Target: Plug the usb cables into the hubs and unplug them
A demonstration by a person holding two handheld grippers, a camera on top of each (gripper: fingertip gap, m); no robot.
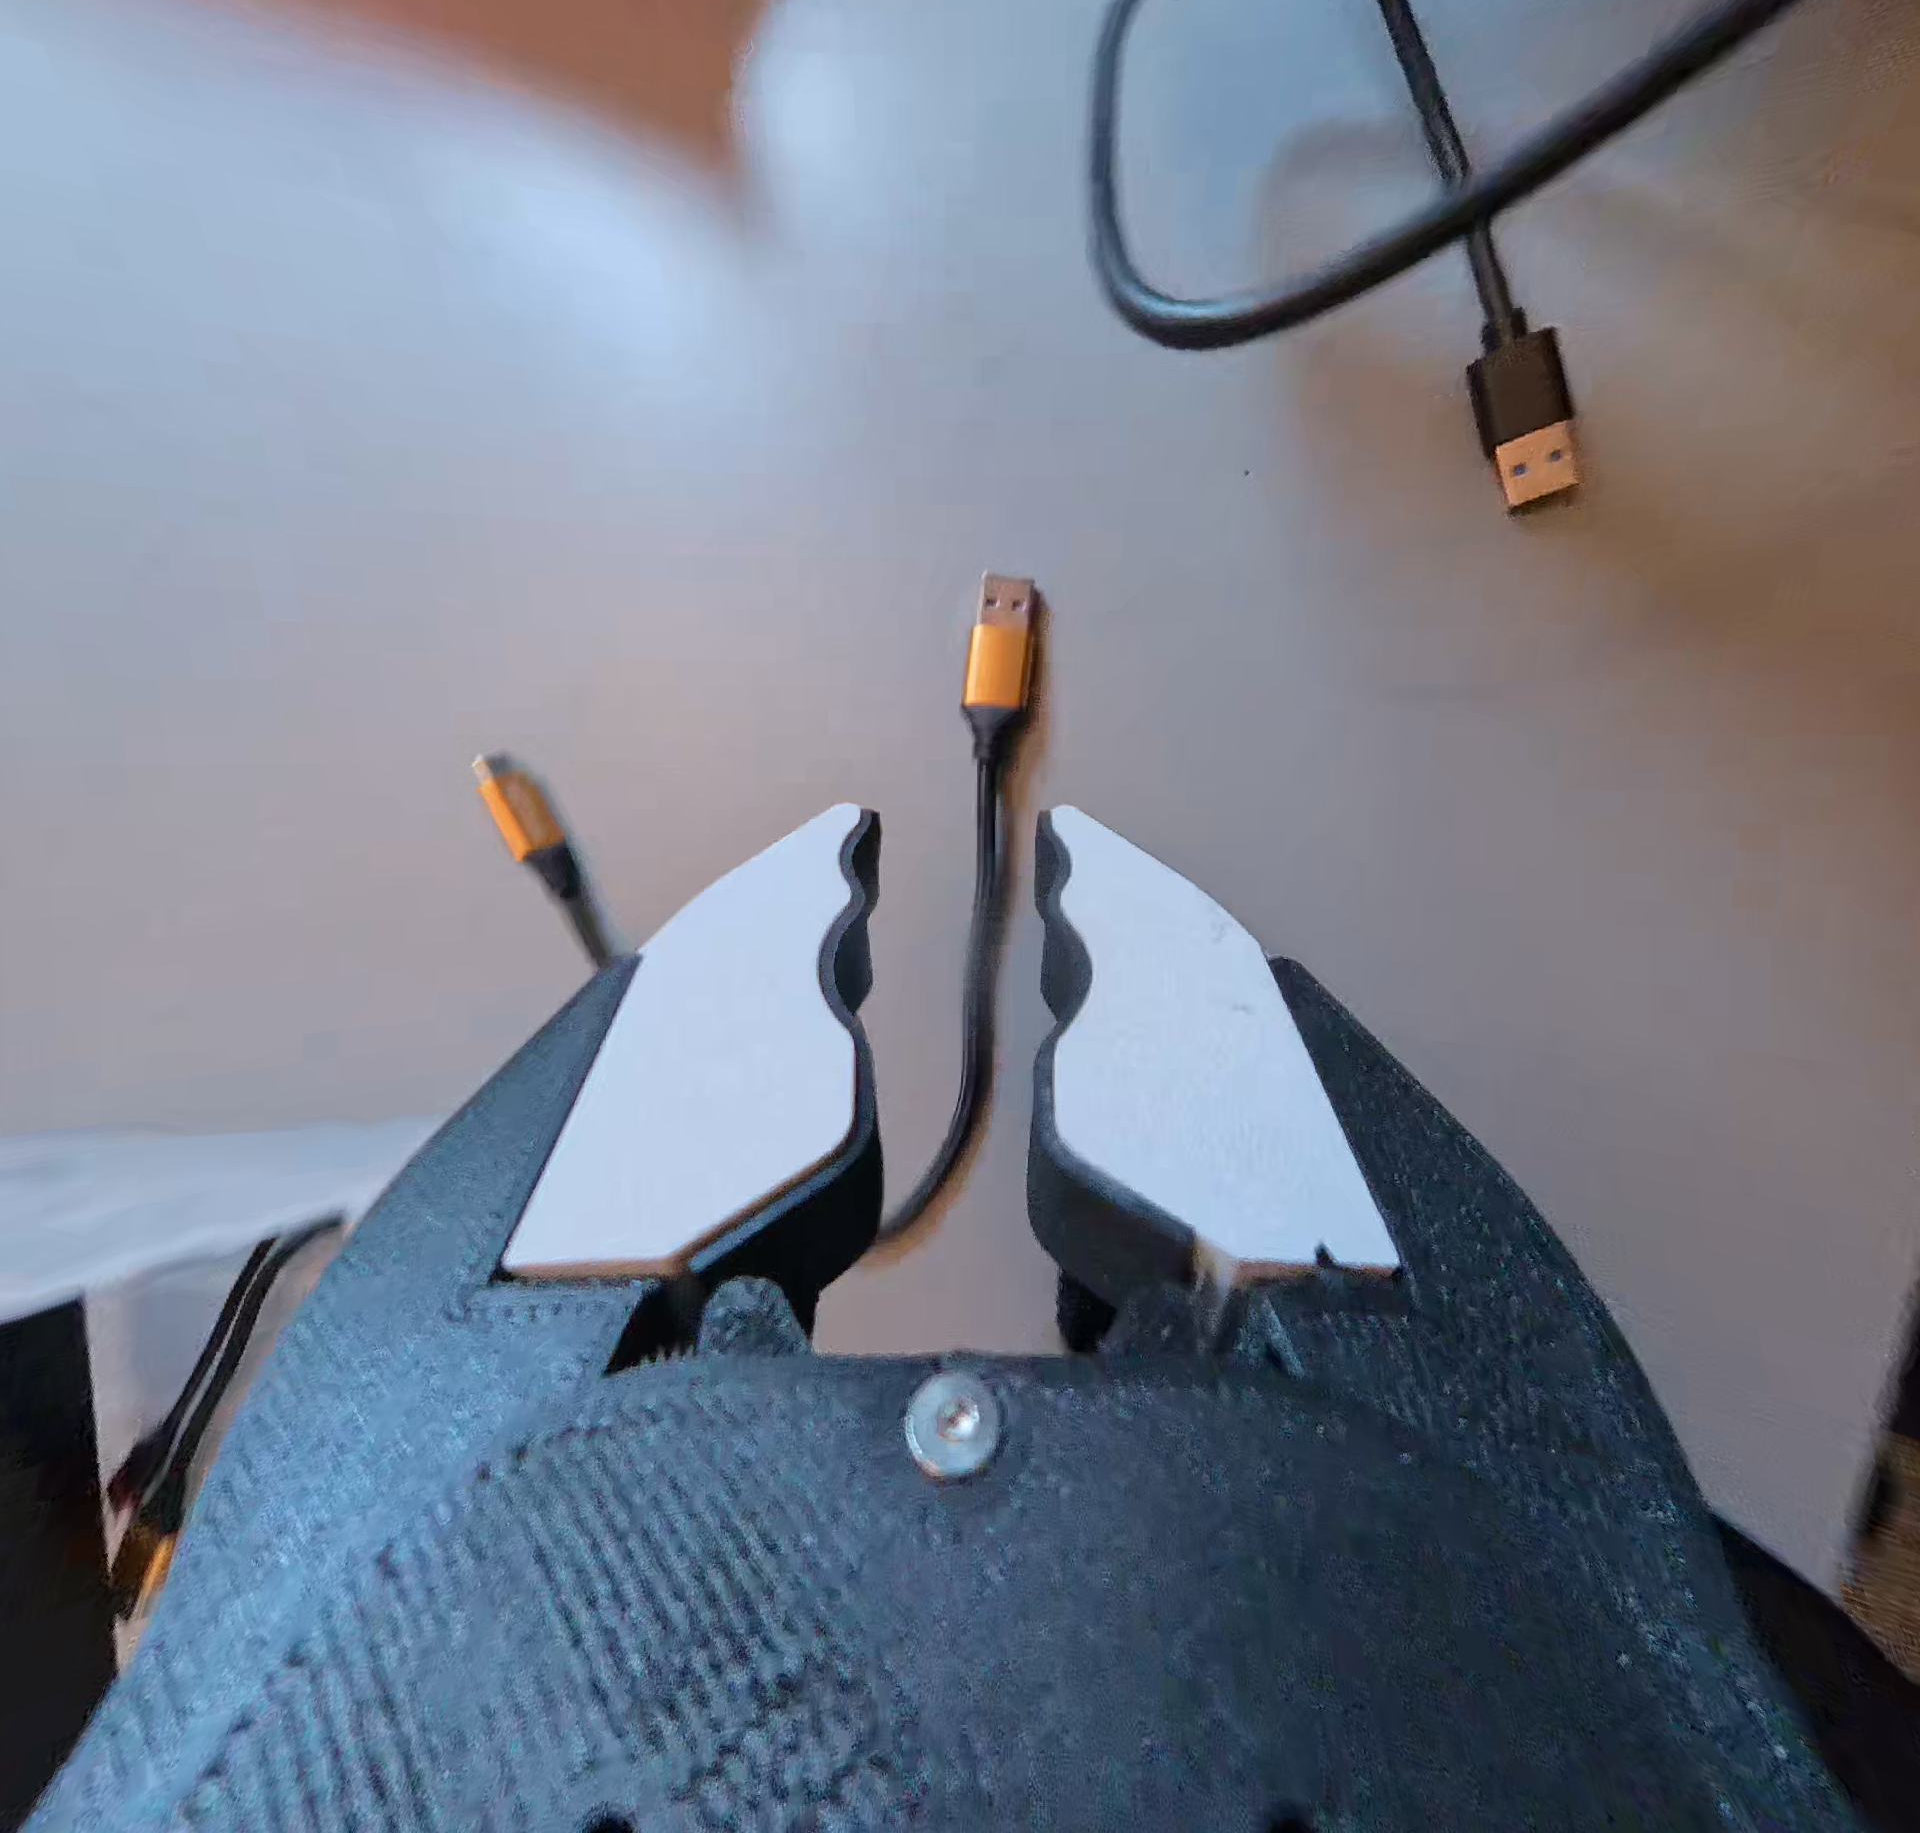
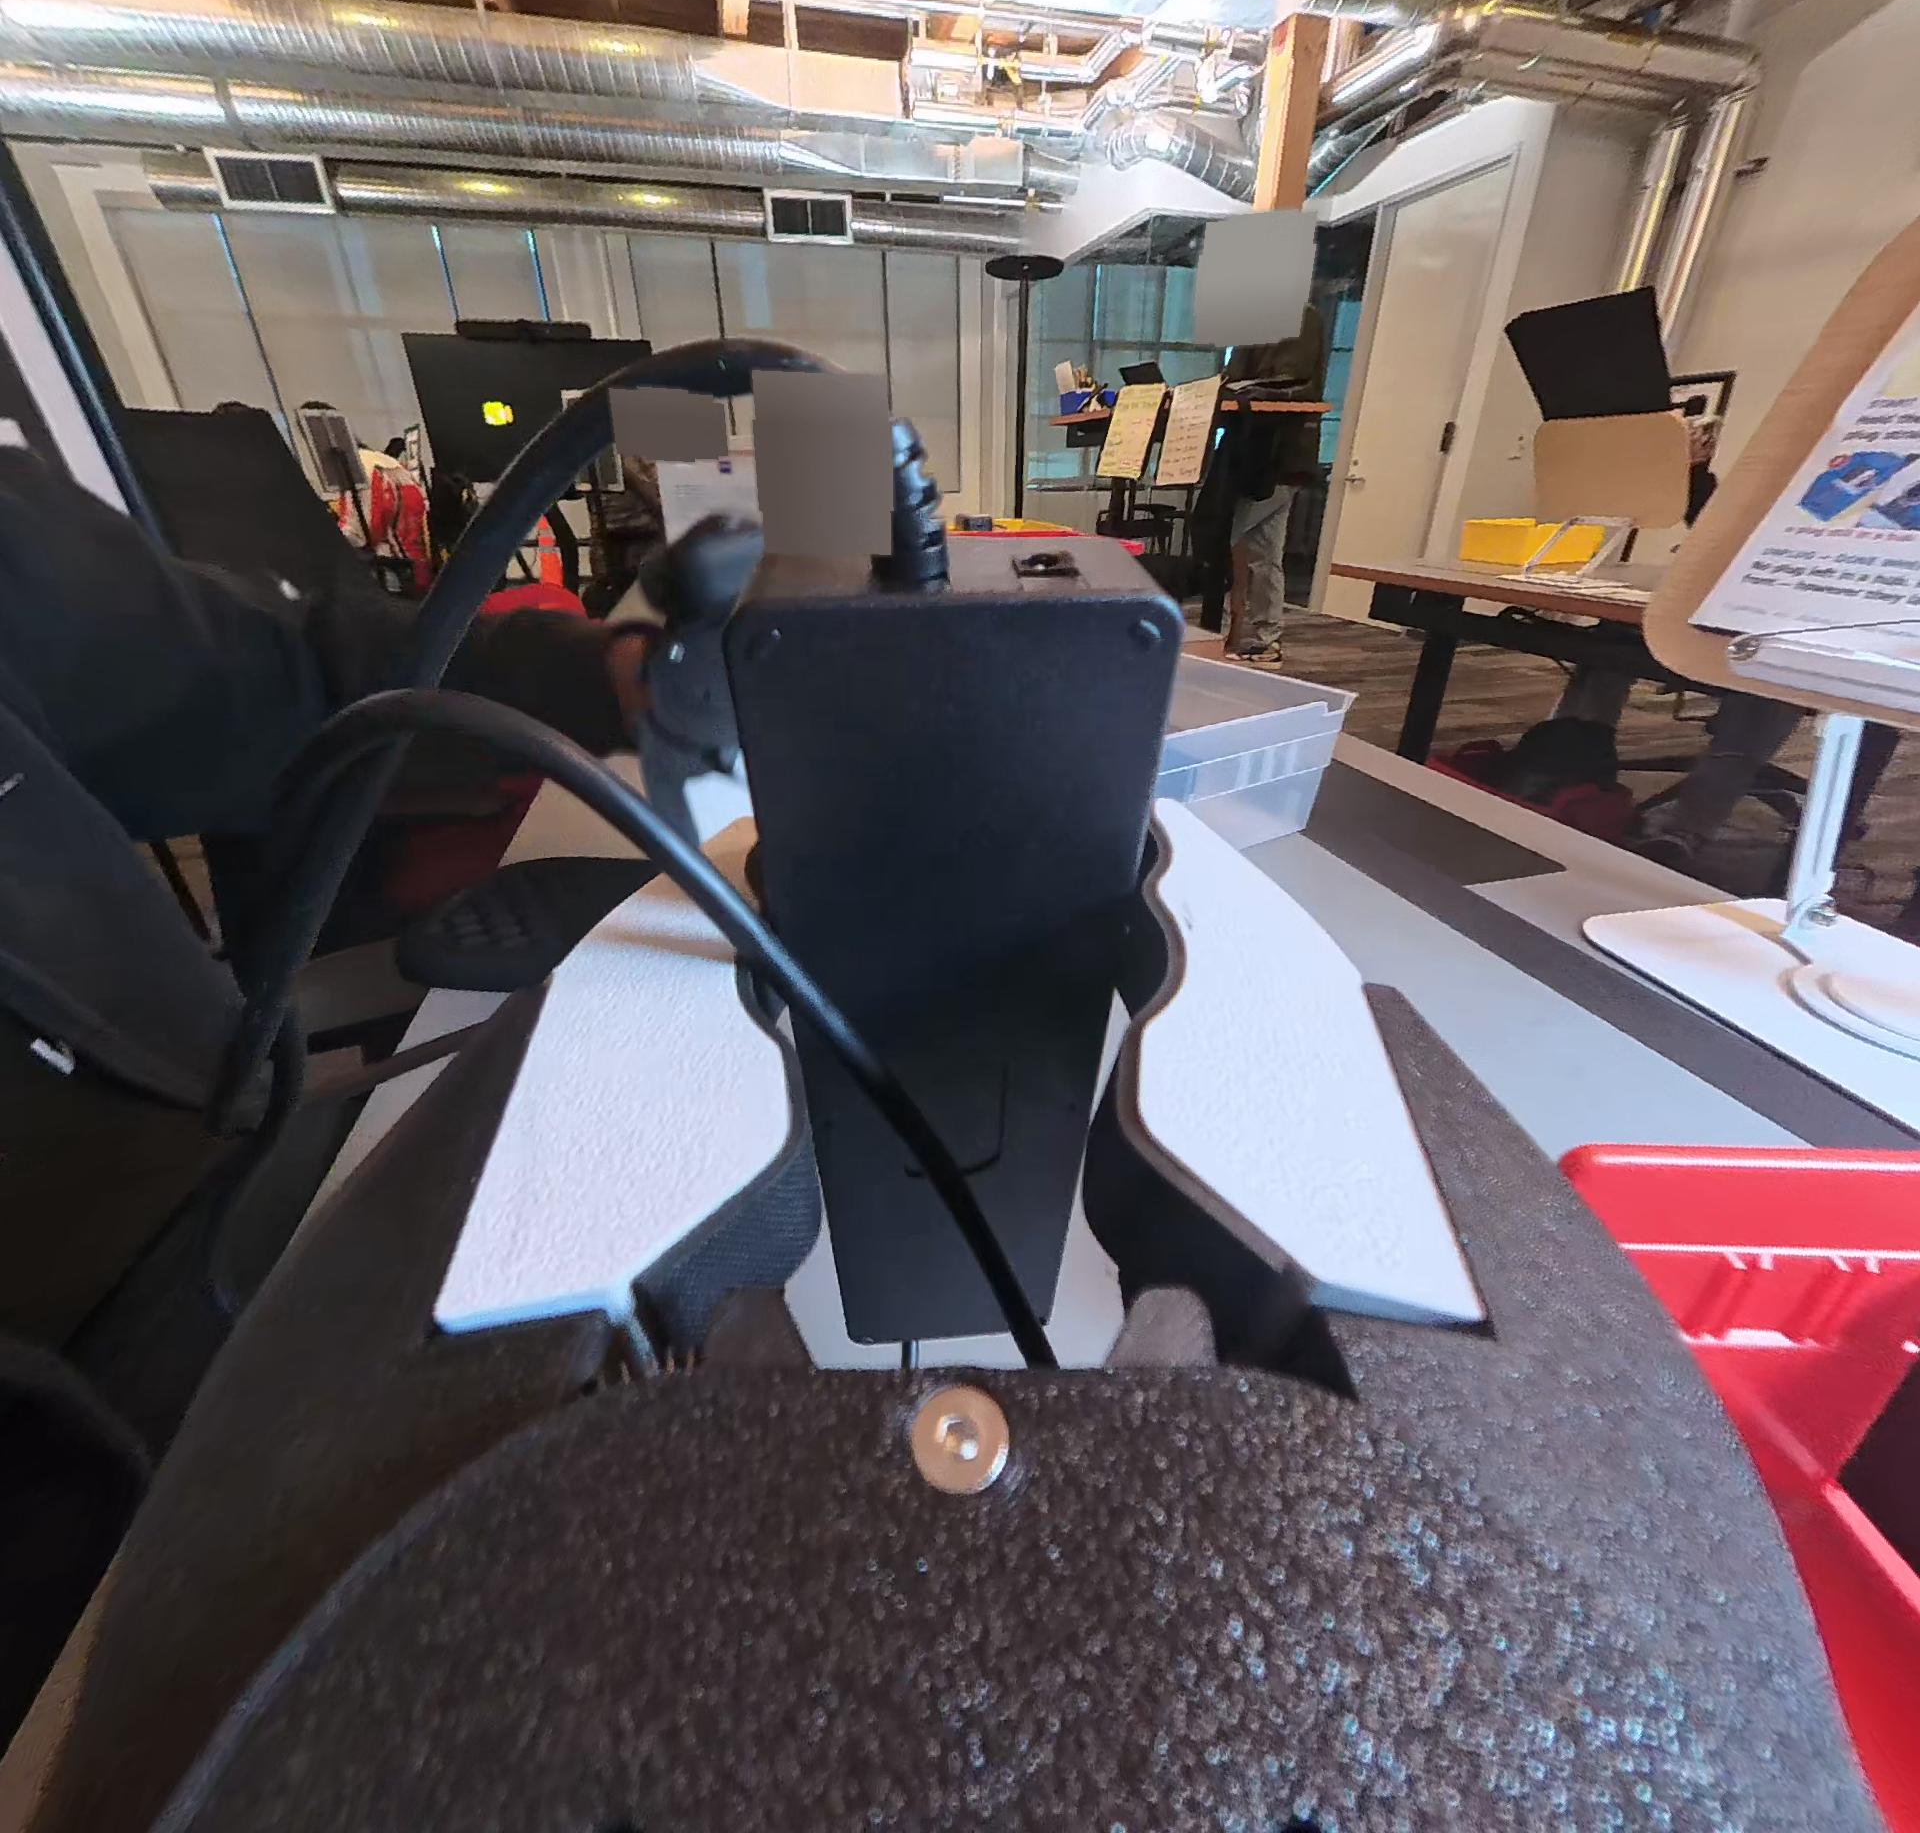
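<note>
In the left wrist view my left gripper [image 1: 956, 827] is open above the grey table, its fingers either side of a black cable. That cable ends in an orange USB-A plug [image 1: 1000, 656] lying just ahead of the fingertips. A second orange plug [image 1: 517, 815], smaller, lies to the left. A black USB-A plug [image 1: 1525, 422] with a looped black cable [image 1: 1122, 225] lies at the upper right. In the right wrist view my right gripper [image 2: 951, 879] is shut on a black USB hub [image 2: 951, 744], held upright off the table. The hub's own black cable [image 2: 623, 807] arcs to the left.
A red bin [image 2: 1766, 1316] sits at the right of the right gripper. A clear plastic tub [image 2: 1247, 744] and a white stand with a sheet [image 2: 1808, 578] are beyond on the grey table [image 2: 1507, 1035]. A dark-sleeved arm [image 2: 156, 640] is at the left. The gap from one gripper's tips to the other's is roughly 20 centimetres.
</note>
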